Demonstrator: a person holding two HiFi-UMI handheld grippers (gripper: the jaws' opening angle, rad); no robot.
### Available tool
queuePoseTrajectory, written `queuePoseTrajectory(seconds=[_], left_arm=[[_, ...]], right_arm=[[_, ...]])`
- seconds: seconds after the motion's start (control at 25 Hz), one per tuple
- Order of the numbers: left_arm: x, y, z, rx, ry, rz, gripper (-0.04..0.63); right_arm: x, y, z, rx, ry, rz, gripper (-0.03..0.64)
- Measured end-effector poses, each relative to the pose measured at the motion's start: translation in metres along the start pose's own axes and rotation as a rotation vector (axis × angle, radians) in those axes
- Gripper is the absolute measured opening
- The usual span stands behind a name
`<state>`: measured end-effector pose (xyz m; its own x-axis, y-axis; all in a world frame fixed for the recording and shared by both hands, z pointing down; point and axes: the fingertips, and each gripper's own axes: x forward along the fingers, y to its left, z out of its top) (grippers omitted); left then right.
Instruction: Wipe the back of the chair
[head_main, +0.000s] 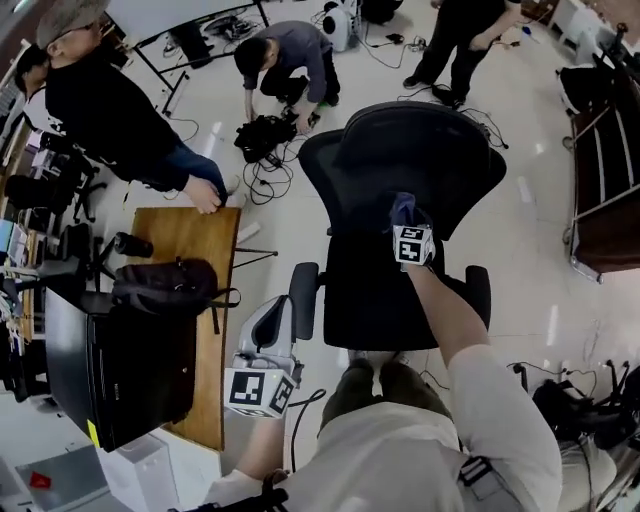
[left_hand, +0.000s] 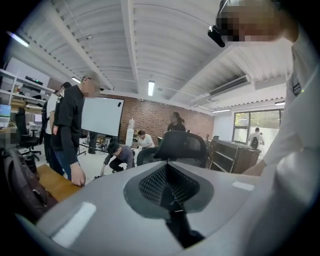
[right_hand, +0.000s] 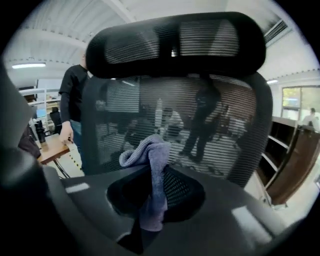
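Head view: my right arm is stretched forward over the seat, with the right gripper (head_main: 408, 225) close to the mesh backrest (head_main: 420, 150). The left gripper (head_main: 268, 335) hangs low beside me, off the chair.

Left gripper view: jaws pressed together, nothing in them.

Right gripper view: jaws clamped on the blue cloth (right_hand: 150, 165). The backrest is straight ahead and the headrest (right_hand: 175, 45) is above. I'd press the loose fold flat on the mesh and sweep in overlapping rows.
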<state>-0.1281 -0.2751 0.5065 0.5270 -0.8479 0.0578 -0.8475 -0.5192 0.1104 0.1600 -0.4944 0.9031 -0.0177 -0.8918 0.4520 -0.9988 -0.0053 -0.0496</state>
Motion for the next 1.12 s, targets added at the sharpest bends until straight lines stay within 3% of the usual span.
queuePoseTrajectory(seconds=[0.2,0.28,0.36,0.48,0.72,0.88,1.0,1.12], left_arm=[[0.032,-0.048,-0.013,0.003,0.000,-0.122,0.061],[0.044,-0.062,-0.018,0.005,0.012,-0.151,0.061],[0.048,-0.068,-0.022,0.003,0.024,-0.166,0.061],[0.043,-0.070,-0.028,-0.004,0.034,-0.156,0.061],[0.031,-0.064,-0.029,0.011,0.020,-0.114,0.061],[0.013,-0.046,-0.041,0.025,0.056,-0.045,0.061],[0.004,-0.036,-0.051,0.025,0.093,0.000,0.061],[0.006,-0.037,-0.054,0.025,0.098,0.013,0.061]], right_arm=[[-0.051,-0.175,-0.040,0.080,0.070,-0.215,0.049],[-0.066,-0.211,-0.038,0.102,0.055,-0.242,0.049],[-0.072,-0.216,-0.028,0.096,0.021,-0.237,0.049],[-0.068,-0.165,-0.025,0.111,0.009,-0.152,0.049],[-0.020,0.057,-0.020,0.022,-0.036,0.191,0.049],[0.033,0.162,-0.030,-0.008,0.022,0.295,0.049],[0.059,0.173,-0.040,-0.030,0.061,0.291,0.049],[0.059,0.128,-0.039,-0.023,0.051,0.230,0.049]])
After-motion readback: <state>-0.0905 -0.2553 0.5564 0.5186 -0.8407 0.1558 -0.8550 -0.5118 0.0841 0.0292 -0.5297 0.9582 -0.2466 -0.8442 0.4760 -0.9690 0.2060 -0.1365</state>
